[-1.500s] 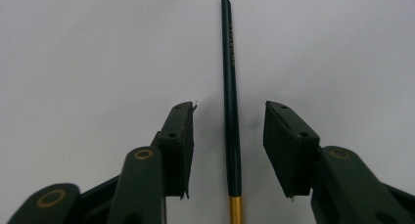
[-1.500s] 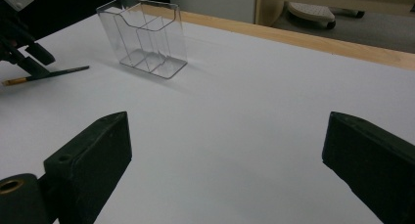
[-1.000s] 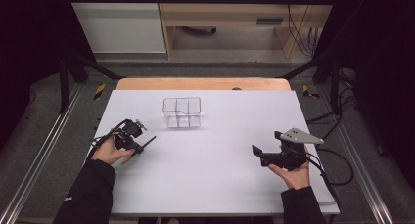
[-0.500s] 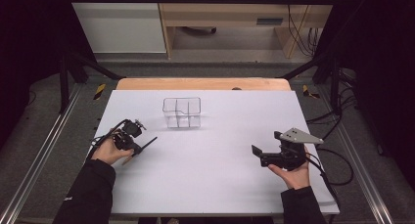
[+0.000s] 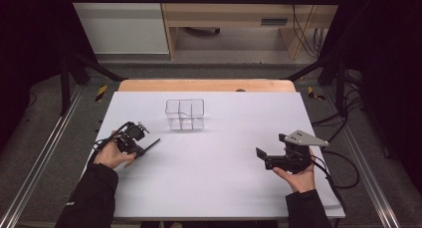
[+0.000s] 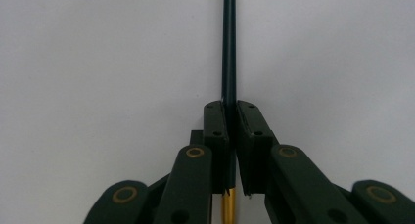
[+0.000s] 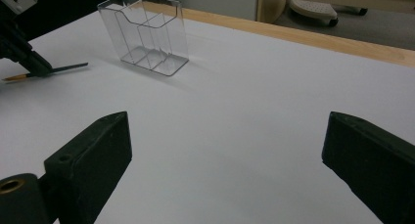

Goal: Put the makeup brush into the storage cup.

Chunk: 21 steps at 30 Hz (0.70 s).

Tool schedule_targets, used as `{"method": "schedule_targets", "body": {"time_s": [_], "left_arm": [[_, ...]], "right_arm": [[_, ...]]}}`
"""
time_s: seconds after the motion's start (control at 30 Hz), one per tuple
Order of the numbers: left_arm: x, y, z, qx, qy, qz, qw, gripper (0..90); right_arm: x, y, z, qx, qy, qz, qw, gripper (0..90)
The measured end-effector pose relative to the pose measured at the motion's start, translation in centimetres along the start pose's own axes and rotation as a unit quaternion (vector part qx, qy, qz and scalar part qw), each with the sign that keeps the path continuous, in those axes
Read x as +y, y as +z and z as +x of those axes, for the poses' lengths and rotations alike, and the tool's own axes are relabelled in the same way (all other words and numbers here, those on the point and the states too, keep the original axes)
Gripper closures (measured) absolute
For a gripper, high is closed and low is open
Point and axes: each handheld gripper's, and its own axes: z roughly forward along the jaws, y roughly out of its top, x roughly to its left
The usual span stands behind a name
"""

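Left gripper (image 5: 141, 149) mid-left of frame, jaws clamped on dark pen (image 6: 228, 48). Right gripper (image 5: 261, 153) lower right, jaws wide, nothing between. Clear organizer (image 5: 185, 114) upper middle of tabletop (image 5: 224, 188).

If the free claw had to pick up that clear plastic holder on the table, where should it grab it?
Probably by a side wall near the top rim, coming from above. The clear holder stands upright with its top open and thin dividers inside, so one pad could slip inside and the other outside a wall. The right claw is open and empty; the left claw holds a thin dark stick.
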Motion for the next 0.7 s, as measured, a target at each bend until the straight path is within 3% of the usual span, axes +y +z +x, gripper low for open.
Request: {"method": "schedule_targets", "body": {"time_s": [0.1,0.4,0.7], "left_arm": [[-0.1,-0.8,-0.3,-0.001,0.012,-0.012,0.9999,82.8],[-0.3,-3.3,-1.3,0.004,0.024,-0.069,0.9973,82.8],[-0.1,-4.9,-2.9,0.001,0.042,-0.123,0.9915,82.8]], "right_arm": [[0.0,0.0,0.0,0.001,-0.001,0.001,1.0000,4.8],[-0.1,0.1,0.1,0.002,-0.002,0.003,1.0000,4.8],[0.0,0.1,0.1,0.003,0.000,0.002,1.0000,5.0]]}}
